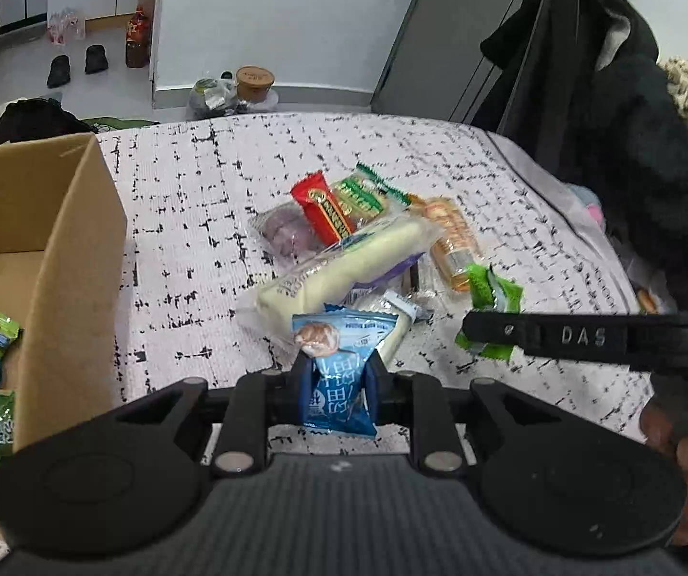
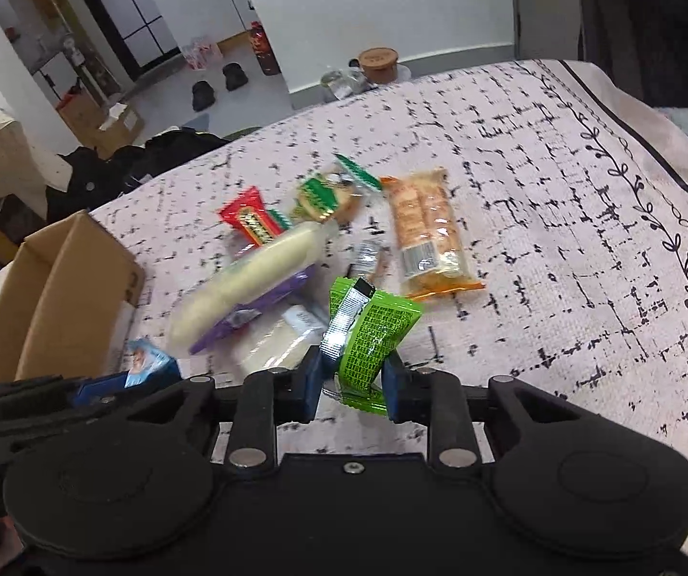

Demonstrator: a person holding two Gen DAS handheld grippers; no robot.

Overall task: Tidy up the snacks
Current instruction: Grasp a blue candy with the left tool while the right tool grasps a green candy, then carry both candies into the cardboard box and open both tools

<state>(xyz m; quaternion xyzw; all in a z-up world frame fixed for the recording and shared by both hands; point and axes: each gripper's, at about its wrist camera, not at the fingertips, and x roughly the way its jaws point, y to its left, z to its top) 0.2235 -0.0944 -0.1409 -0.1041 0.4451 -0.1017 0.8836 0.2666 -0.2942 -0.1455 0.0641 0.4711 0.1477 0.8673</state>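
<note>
My left hand-held gripper point(image 1: 333, 374) pinches a blue packet point(image 1: 339, 369); my right hand-held gripper point(image 2: 352, 384) clamps a green packet point(image 2: 368, 336) (both probably light, crinkly, slippery; grip mid-body).

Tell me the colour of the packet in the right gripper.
Bright green packet, clearest in the right wrist view.

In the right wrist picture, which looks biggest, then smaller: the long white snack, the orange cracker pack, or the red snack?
1. Long white snack
2. Orange cracker pack, a bit smaller
3. Red snack, smallest, though the white one partly covers it.
</note>
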